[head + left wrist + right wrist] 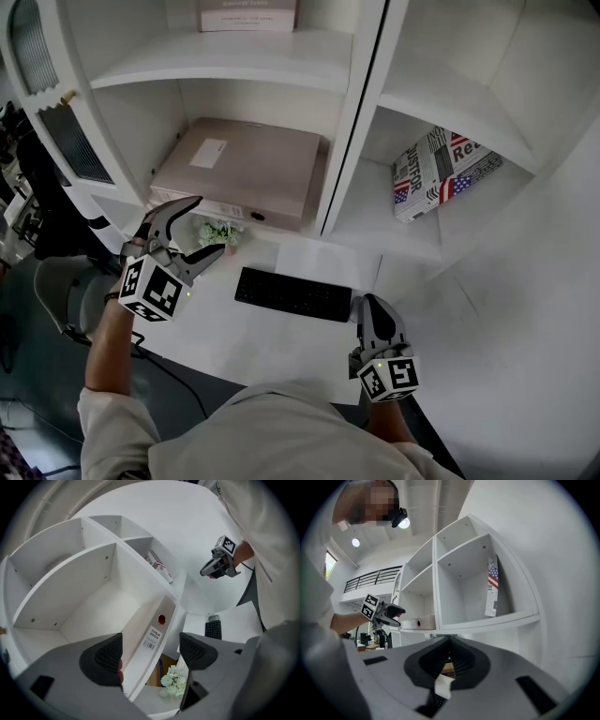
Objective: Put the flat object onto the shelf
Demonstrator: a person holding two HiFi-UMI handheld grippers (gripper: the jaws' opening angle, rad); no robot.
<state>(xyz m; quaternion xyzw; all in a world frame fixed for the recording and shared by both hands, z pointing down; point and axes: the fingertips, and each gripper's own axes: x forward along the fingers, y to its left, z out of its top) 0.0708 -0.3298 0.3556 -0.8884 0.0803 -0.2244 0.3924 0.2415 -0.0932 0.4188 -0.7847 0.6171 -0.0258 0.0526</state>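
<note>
Evidently delivered: binder (239,169) lies flat, stable, inside shelf (352,131). Left gripper (208,225), just before the binder, gapes wide and empty. Right gripper (372,309), well apart, is closed on nothing.

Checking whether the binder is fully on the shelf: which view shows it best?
The head view: the binder lies flat in the lower left compartment, top mostly visible. The left gripper view shows only its labelled spine; the right gripper view, a small distant end.
</note>
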